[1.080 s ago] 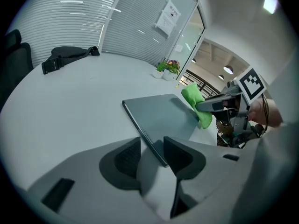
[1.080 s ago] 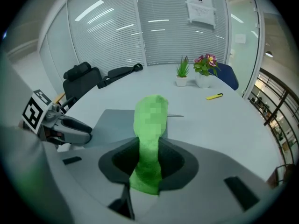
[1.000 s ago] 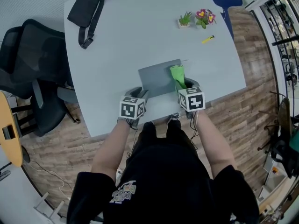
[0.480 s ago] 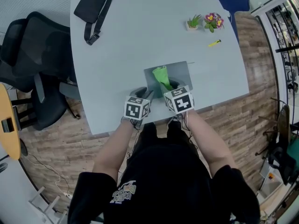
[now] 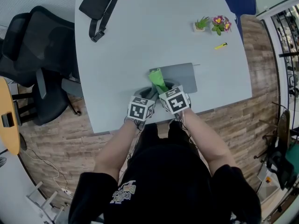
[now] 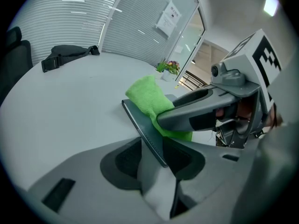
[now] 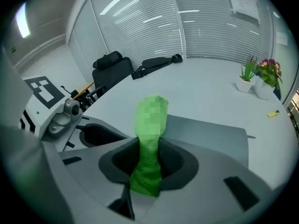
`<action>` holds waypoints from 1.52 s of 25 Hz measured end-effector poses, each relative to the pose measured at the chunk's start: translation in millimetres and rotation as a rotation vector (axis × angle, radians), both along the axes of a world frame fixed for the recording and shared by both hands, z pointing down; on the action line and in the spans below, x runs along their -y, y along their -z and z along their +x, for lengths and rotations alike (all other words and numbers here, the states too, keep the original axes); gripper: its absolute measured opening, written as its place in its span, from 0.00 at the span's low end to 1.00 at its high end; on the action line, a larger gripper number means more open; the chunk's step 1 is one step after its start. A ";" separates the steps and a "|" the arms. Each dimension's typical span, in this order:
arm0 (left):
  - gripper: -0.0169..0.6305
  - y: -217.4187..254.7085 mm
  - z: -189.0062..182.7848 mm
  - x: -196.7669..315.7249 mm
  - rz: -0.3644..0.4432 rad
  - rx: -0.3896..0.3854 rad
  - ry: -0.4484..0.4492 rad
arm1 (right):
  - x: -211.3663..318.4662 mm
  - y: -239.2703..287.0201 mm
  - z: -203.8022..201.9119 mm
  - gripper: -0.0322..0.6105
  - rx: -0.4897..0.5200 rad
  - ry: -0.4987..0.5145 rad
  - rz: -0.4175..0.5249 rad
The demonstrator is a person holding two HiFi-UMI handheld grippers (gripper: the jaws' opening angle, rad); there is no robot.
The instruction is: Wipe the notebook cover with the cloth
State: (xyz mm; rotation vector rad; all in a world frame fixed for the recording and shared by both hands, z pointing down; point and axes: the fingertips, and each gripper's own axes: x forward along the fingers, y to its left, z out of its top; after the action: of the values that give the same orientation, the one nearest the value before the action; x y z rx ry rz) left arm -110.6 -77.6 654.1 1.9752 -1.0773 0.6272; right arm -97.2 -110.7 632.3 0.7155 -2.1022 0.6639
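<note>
Table [image 5: 140, 41] — notebook [image 5: 183, 76] corner (under cloth [image 5: 157, 79])

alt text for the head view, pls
Seen from above, a person at a pale grey table holds a green cloth in the right gripper over the left end of a flat grey notebook, while the left gripper grips the notebook's near left corner.

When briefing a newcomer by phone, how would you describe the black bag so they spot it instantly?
Find the pale grey table, then its far left corner. The black bag lies there, strap trailing; unlike the black chair nearby, it rests on the tabletop.
</note>
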 end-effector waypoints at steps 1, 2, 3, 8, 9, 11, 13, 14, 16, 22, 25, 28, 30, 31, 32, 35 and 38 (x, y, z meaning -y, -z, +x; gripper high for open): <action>0.25 -0.2 0.2 0.1 -0.001 -0.001 0.000 | -0.1 -2.0 -1.1 0.22 -0.004 0.005 -0.004; 0.25 -0.4 0.3 0.1 -0.001 -0.002 0.000 | -0.2 -3.6 -2.0 0.22 -0.008 0.010 -0.006; 0.25 -0.5 0.2 0.0 -0.001 -0.002 0.000 | -0.7 -4.9 -3.1 0.22 -0.013 0.017 -0.006; 0.25 -0.3 -0.9 -0.3 0.001 -0.003 0.003 | -3.1 -7.2 -7.6 0.22 -0.070 0.078 0.032; 0.25 -0.5 -0.8 -0.2 0.002 -0.004 0.004 | -2.4 -7.7 -7.3 0.22 -0.077 0.083 0.039; 0.25 -0.4 -1.0 -0.5 0.003 -0.004 0.008 | -1.2 -8.3 -7.1 0.22 -0.071 0.075 0.042; 0.25 -0.1 -1.5 -1.2 0.005 -0.003 0.012 | -1.8 -8.3 -7.0 0.22 -0.058 0.058 0.031; 0.25 -0.1 -1.6 -1.2 0.004 -0.003 0.014 | -1.7 -8.1 -6.8 0.22 -0.052 0.052 0.026; 0.25 0.0 -1.4 -0.7 0.003 -0.003 0.014 | 0.4 -7.9 -5.1 0.22 -0.044 0.042 0.023; 0.25 -0.5 -1.3 -0.3 0.001 -0.001 0.012 | 10.7 -9.9 14.7 0.22 -0.039 -0.022 0.011; 0.25 -0.7 -0.8 -0.2 0.003 -0.001 0.012 | 16.9 -10.4 28.4 0.22 -0.046 -0.051 0.011; 0.25 -0.9 -0.7 -0.3 0.004 -0.001 0.011 | 22.9 -10.7 43.2 0.22 -0.049 -0.090 0.004; 0.25 -0.4 -1.1 -0.6 0.004 0.000 0.011 | 26.7 -10.2 53.4 0.22 -0.050 -0.117 0.002; 0.25 -0.2 -1.2 -0.8 0.003 -0.001 0.011 | 28.5 -9.9 58.7 0.22 -0.051 -0.130 0.001; 0.25 0.0 -1.3 -0.9 0.003 -0.001 0.011 | 30.4 -9.6 64.2 0.22 -0.052 -0.143 0.000; 0.25 0.0 -1.0 -0.3 0.004 -0.002 0.012 | 36.3 -9.7 80.8 0.22 -0.054 -0.183 0.000; 0.25 -0.2 -1.1 -0.4 0.006 -0.001 0.016 | 41.5 -9.9 97.6 0.22 -0.059 -0.219 0.003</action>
State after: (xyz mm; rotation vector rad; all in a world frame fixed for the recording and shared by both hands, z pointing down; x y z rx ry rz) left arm -111.7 -77.2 654.2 1.9703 -1.0945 0.6145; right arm 0.3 -152.2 642.2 0.9651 -1.9880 0.7489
